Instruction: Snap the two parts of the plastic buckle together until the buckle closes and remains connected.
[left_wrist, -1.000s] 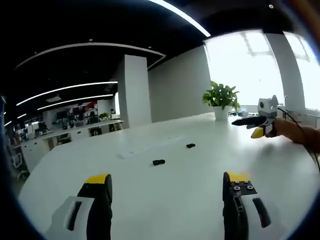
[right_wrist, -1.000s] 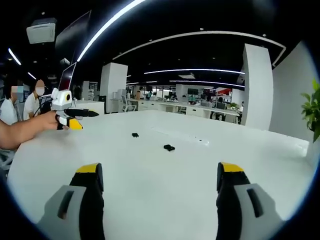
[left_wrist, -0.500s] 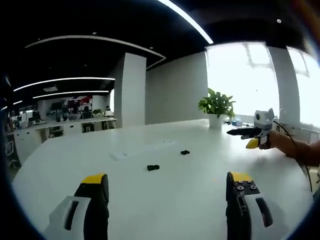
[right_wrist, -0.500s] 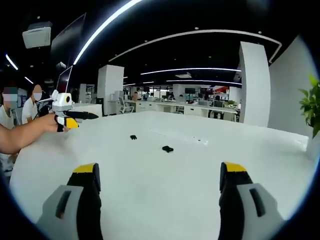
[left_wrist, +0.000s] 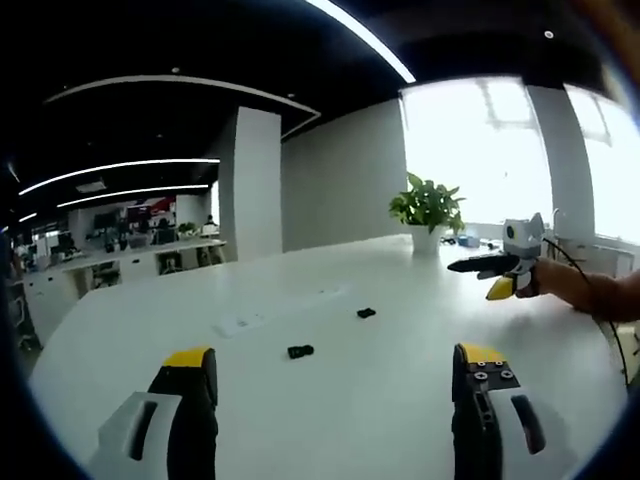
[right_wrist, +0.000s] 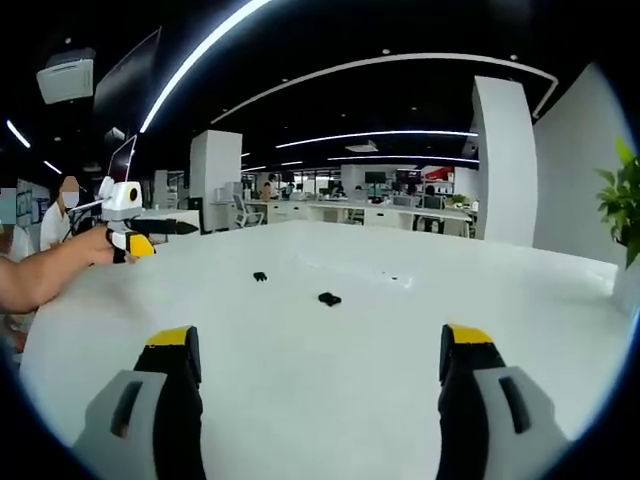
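Left tool (left_wrist: 330, 385): jaws wide, empty, held above near edge of bench (left_wrist: 400, 330), likely poised for approach. Right tool (right_wrist: 320, 375): same, jaws wide, nothing held. Two black buckle parts lie apart mid-bench, untouched: one part (left_wrist: 300, 351) nearer left tool, other part (left_wrist: 366, 313) farther right. Which half is socket: too small to tell. Left gripper view adds potted plant (left_wrist: 427, 205) by bright window; right gripper view adds far office desks (right_wrist: 380, 212).

A potted plant (left_wrist: 427, 207) stands on the white table (left_wrist: 400, 370), apparently near its far edge.
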